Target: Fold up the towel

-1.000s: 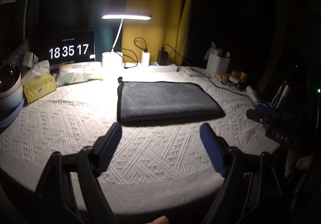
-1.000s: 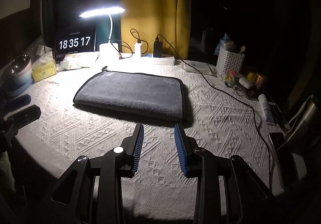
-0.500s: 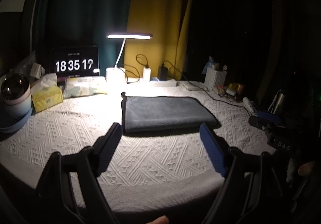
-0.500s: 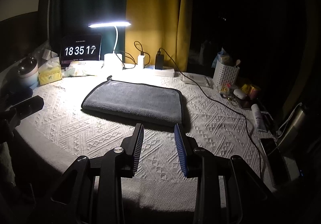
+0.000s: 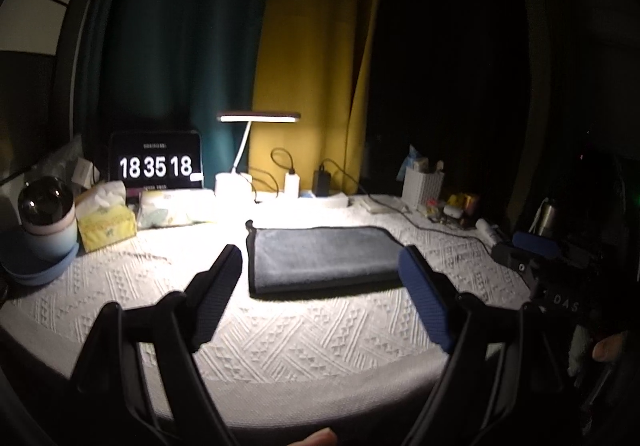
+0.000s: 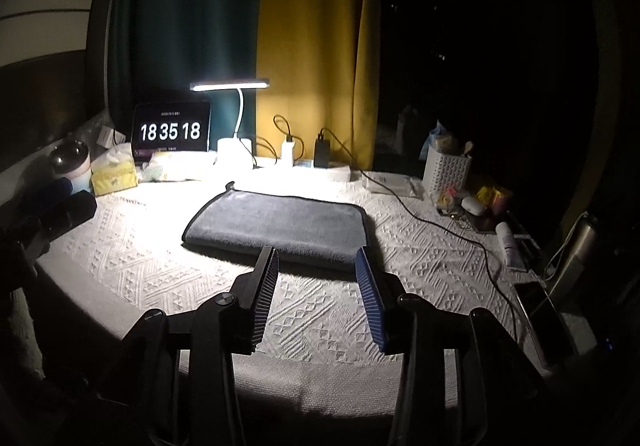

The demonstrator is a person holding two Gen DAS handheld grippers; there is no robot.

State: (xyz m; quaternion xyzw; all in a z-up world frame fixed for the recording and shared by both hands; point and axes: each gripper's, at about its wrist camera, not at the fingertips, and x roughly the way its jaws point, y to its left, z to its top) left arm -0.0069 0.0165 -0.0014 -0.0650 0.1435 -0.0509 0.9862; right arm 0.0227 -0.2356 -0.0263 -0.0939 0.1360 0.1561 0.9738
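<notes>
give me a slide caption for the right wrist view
Open right gripper hovers before a folded grey towel under a desk lamp.

- Bare tablecloth (image 6: 132,258) is lying open on the near side of the folded towel (image 6: 280,222).
- Lamp (image 6: 234,114), clock (image 6: 172,130) and tissue box (image 6: 114,176) are crowding the far edge.
- Cable (image 6: 440,226) and basket (image 6: 446,170) are blocking the right side.

Towel (image 5: 322,260) was dark grey, black edging. Tablecloth (image 5: 280,330) was white, raised diamond/zigzag weave. Left gripper (image 5: 320,278) was black with dark blue pads, right gripper (image 6: 316,262) same. Curtains (image 6: 308,46) were teal and mustard yellow. Clock (image 6: 171,131) showed white digits on black. Tissue box (image 5: 107,226) was yellow.
</notes>
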